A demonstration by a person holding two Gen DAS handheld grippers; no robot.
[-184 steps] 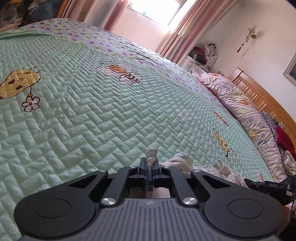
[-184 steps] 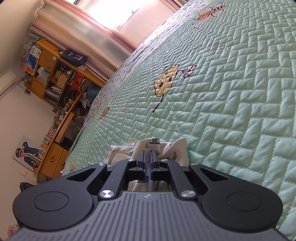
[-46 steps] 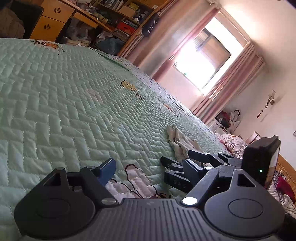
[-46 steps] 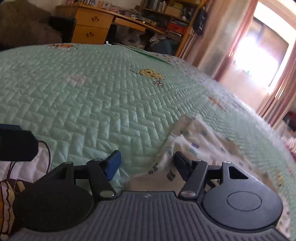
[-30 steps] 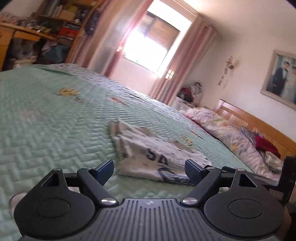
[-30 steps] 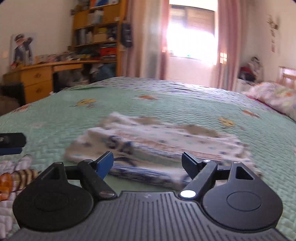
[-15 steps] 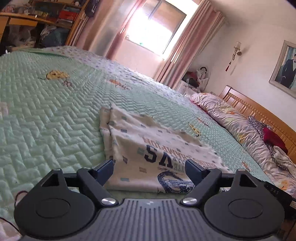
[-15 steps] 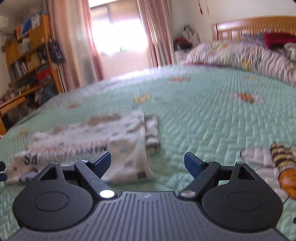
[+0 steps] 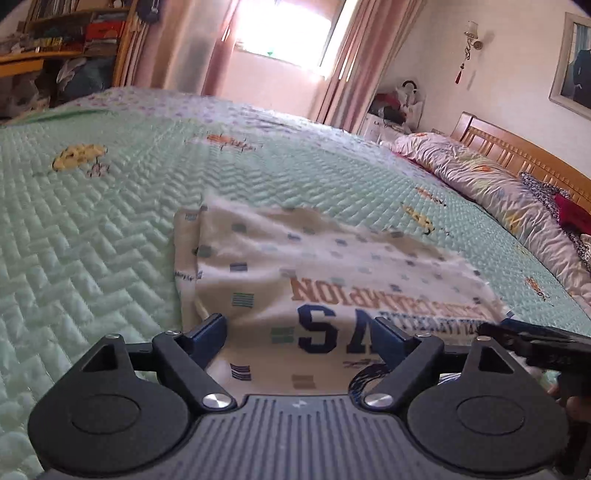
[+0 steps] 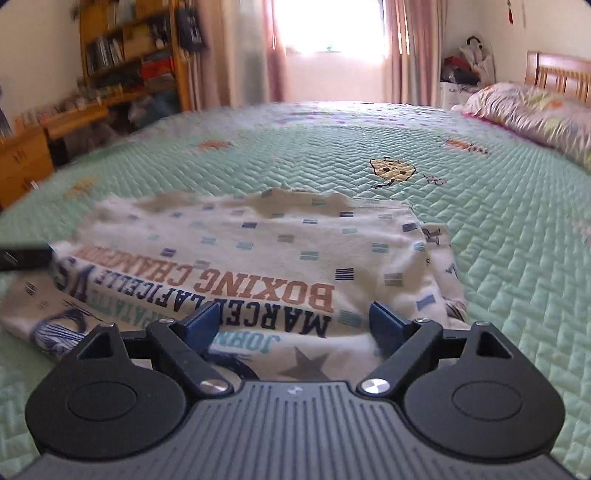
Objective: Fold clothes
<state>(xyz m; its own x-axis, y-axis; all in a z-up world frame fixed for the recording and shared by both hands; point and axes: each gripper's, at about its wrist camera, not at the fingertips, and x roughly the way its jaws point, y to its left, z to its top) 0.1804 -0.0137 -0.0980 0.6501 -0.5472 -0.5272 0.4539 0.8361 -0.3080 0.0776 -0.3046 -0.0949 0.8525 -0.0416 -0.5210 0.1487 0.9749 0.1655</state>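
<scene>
both my left gripper [image 9: 299,332] and right gripper [image 10: 295,319] are spread wide and hold nothing, above the printed t-shirt [image 9: 317,269] on the quilted bedspread [image 9: 92,229]. i think a new fold begins. next i must pinch its near hem corners.

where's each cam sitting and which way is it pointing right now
Left wrist: on the left gripper, low over the printed shirt, facing the window and headboard; its open fingers show, the right gripper pokes in.
Right wrist: on the right gripper, over the shirt, facing window and bookshelf; open fingers show.
Shared: shirt, green quilt, window.
</scene>
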